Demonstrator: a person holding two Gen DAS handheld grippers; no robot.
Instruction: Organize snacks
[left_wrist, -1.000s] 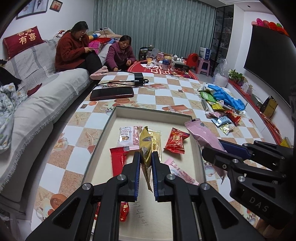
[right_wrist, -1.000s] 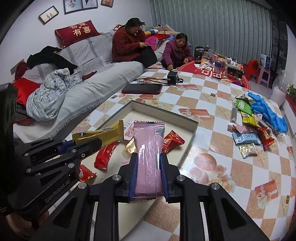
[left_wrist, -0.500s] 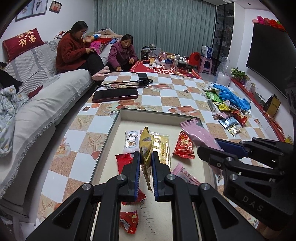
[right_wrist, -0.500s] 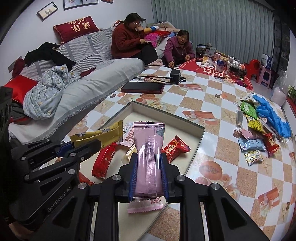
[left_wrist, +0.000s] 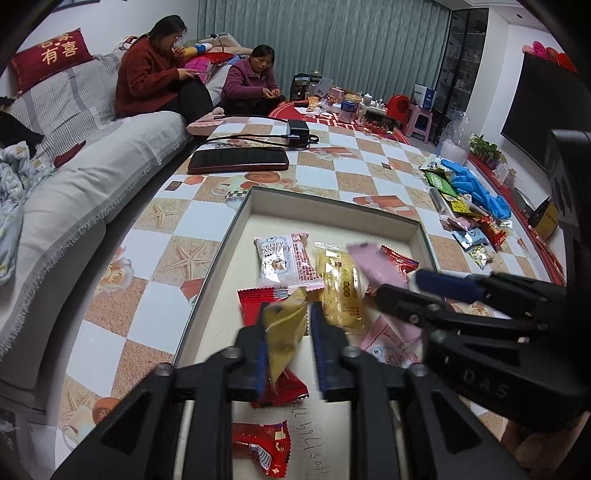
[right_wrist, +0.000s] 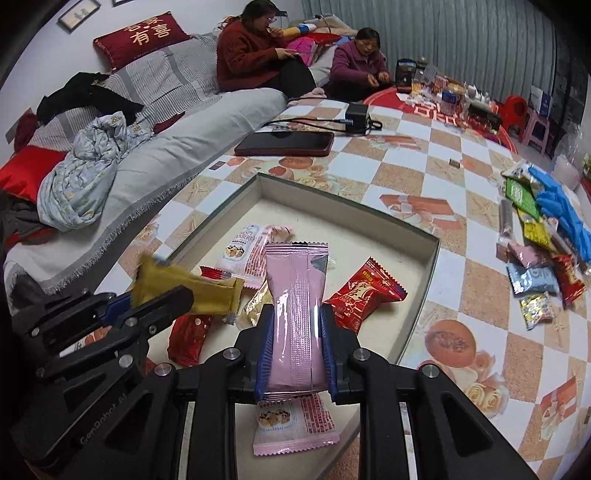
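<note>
Both grippers are hovering over the shallow box (left_wrist: 334, 212) on the checkered table (left_wrist: 373, 158), each with a snack between its jaws, and both pairs of jaws have just been opening; the left gripper (left_wrist: 286, 334) is parting around the mustard-yellow packet (left_wrist: 284, 328), which is tilting and blurring, so it is probably already slipping free, though the blur makes contact hard to judge; the right gripper (right_wrist: 297, 349) is loosening on the long pink wrapper (right_wrist: 297, 314), whose sides are lying right along the blue pads (right_wrist: 265, 350), so whether they are pressing it is not readable; to do this release well, keep both hands low over bare box floor, open fully before pulling away, and aim the pink wrapper clear of the red packet (right_wrist: 365, 295) and the cranberry packet (left_wrist: 284, 258) so nothing is stacking; lift straight back so a finger is not dragging a wrapper out over the wall; more loose snacks (right_wrist: 535, 273) are waiting well apart on the table beside the blue gloves (right_wrist: 561, 210); hidden or unclear: the near box wall is cut off behind the gripper bodies, the pale pink packet (right_wrist: 295, 424) under the right jaws is partly covered, the small print on most wrappers is unreadable, and the hands holding the grippers are out of view.
</note>
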